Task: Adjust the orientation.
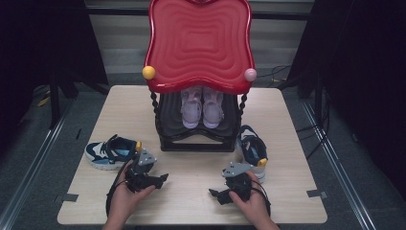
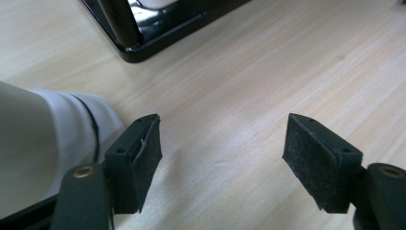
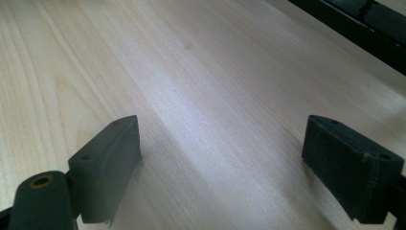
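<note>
Left gripper (image 1: 164, 178) sits low over the bench (image 1: 191, 191), jaws parted wide with nothing between them — bare wood shows in the gap in the left gripper view. Right gripper (image 1: 214, 194) likewise gapes, empty, over bare bench. Blue-and-white sneaker (image 1: 111, 152) lies on its side at the left, just beside the left gripper; its white toe (image 2: 43, 143) shows right next to one pad (image 2: 146, 158). Second sneaker (image 1: 253, 151) stands at the right, near the right gripper, close to the black shoe rack (image 1: 196, 143). Pink pair (image 1: 202, 108) already sits on the rack's lower shelf under the red top (image 1: 198, 43).

Handling guess: sneaker looks light, upper soft and squashy, sole stiffer. Best hold probably the heel collar or the strap area — a pinch there should not slip; the rounded toe likely would.
</note>
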Available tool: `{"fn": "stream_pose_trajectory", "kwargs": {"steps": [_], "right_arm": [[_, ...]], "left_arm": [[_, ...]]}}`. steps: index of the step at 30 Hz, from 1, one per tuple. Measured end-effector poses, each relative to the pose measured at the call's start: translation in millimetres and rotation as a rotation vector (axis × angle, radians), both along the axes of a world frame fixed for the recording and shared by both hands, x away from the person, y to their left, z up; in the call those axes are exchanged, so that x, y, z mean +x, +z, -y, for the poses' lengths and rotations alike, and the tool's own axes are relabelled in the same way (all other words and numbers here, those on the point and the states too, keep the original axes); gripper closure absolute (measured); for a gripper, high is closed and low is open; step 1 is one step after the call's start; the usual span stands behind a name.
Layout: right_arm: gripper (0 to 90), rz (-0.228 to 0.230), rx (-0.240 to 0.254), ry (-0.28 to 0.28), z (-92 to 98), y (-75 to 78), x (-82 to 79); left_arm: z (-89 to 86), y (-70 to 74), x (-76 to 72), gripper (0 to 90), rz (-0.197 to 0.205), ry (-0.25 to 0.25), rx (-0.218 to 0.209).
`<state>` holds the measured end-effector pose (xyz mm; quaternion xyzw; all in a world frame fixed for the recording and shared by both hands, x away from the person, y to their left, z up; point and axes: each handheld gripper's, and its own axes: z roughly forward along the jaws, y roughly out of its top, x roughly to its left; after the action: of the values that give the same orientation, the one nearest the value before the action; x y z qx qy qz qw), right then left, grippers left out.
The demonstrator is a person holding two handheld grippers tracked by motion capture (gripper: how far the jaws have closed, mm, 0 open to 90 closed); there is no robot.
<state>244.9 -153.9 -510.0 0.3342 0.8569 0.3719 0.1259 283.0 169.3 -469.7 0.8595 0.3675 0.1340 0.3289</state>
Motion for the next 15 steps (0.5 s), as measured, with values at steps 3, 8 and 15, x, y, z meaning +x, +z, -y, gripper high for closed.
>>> {"fn": "stream_pose_trajectory", "kwargs": {"steps": [3, 8, 15], "right_arm": [[12.8, -0.001, 0.000, 0.000, 0.0, 0.0, 0.0], [12.8, -0.001, 0.000, 0.000, 0.0, 0.0, -0.1], [12.7, -0.001, 0.000, -0.001, 0.0, 0.0, 0.0]], "left_arm": [[-3.6, 11.4, 0.0, 29.5, 0.013, -0.002, -0.004], [-13.7, 41.3, 0.9, 30.0, 0.017, 0.029, -0.002], [-27.6, 70.7, 9.9, 30.1, 0.062, 0.095, -0.004]]}}
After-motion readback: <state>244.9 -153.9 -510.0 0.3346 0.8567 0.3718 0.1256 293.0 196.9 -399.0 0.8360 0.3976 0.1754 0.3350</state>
